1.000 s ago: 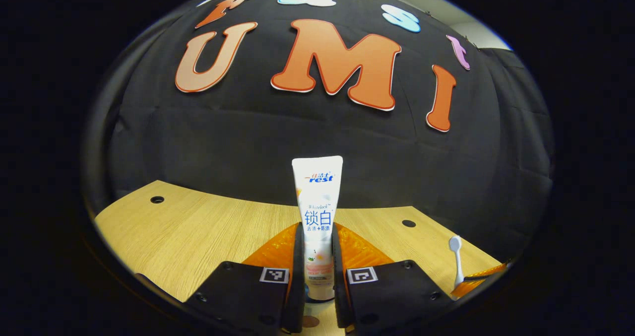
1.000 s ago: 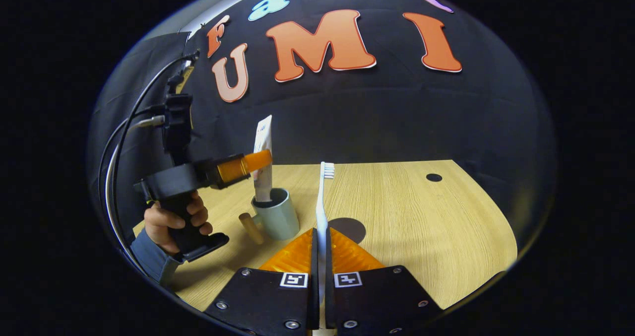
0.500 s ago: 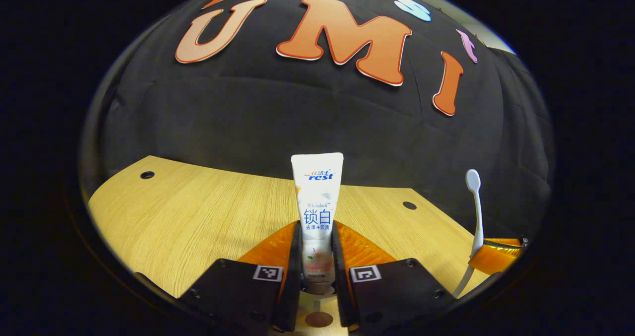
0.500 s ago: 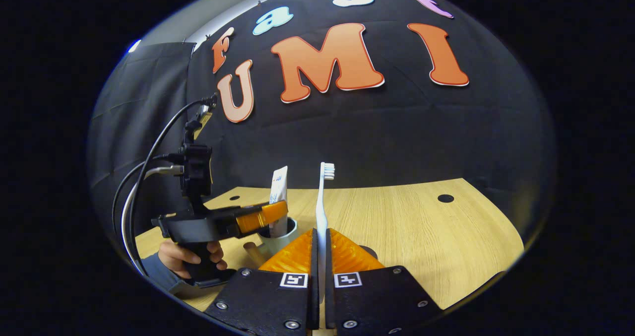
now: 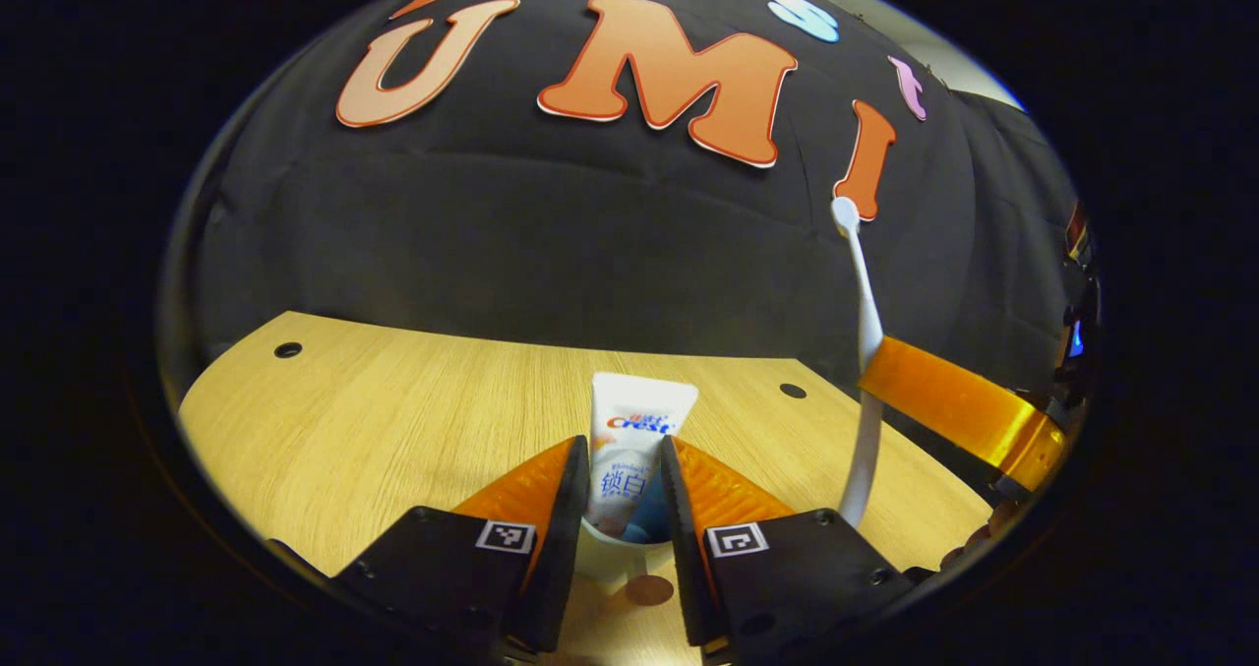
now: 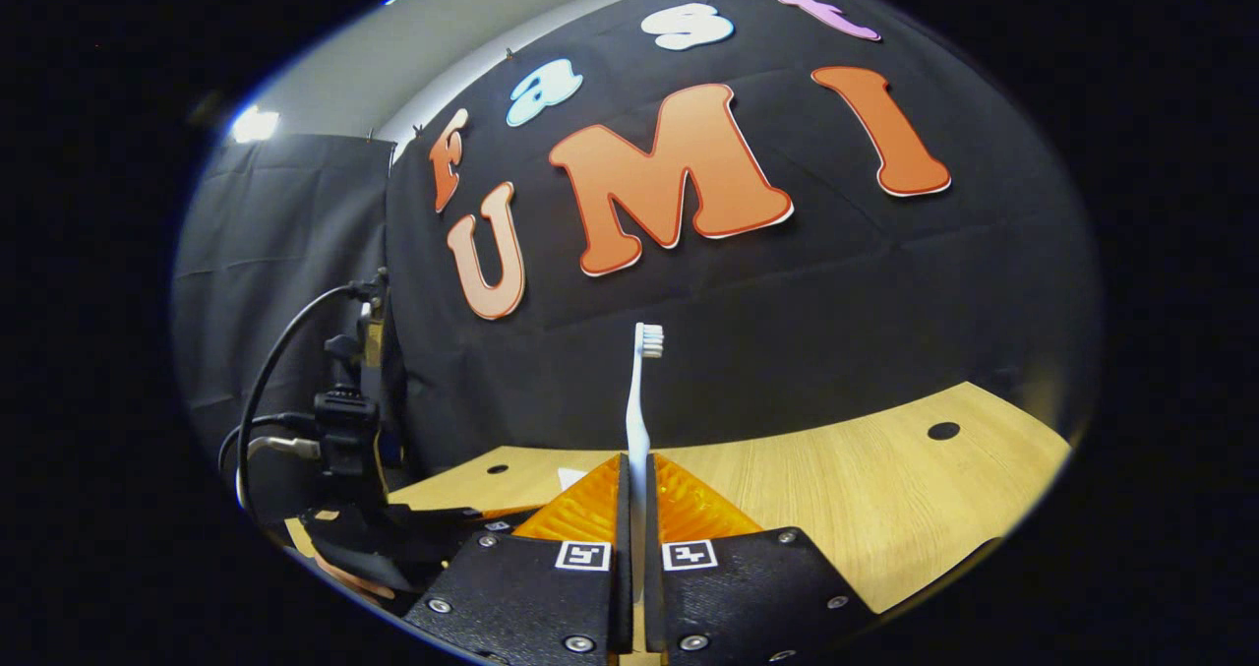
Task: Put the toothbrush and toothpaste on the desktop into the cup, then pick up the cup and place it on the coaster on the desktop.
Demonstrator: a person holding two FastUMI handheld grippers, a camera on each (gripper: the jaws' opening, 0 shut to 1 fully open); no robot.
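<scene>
The white toothpaste tube (image 5: 639, 430) stands low inside the pale cup (image 5: 608, 553), whose rim shows between my fingers. My left gripper (image 5: 622, 450) straddles the tube with its jaws parted a little and not pressing on it. A small brown disc (image 5: 649, 590) lies just under the rim; it looks like the end of the cup's handle. My right gripper (image 6: 637, 461) is shut on the white toothbrush (image 6: 637, 400), which stands upright with its bristles on top. In the left gripper view that gripper (image 5: 949, 410) hovers to the right of the cup, holding the toothbrush (image 5: 864, 312).
The wooden desktop (image 5: 393, 420) stretches left and beyond the cup, with small round holes (image 5: 287, 349) near its far edge. The left gripper's body and cables (image 6: 344, 450) rise at the lower left of the right gripper view. The black cloth wall closes the back.
The toothpaste has dropped from between my left fingers down into the cup, and those fingers have parted. My right gripper has carried the toothbrush up and closer to the cup.
</scene>
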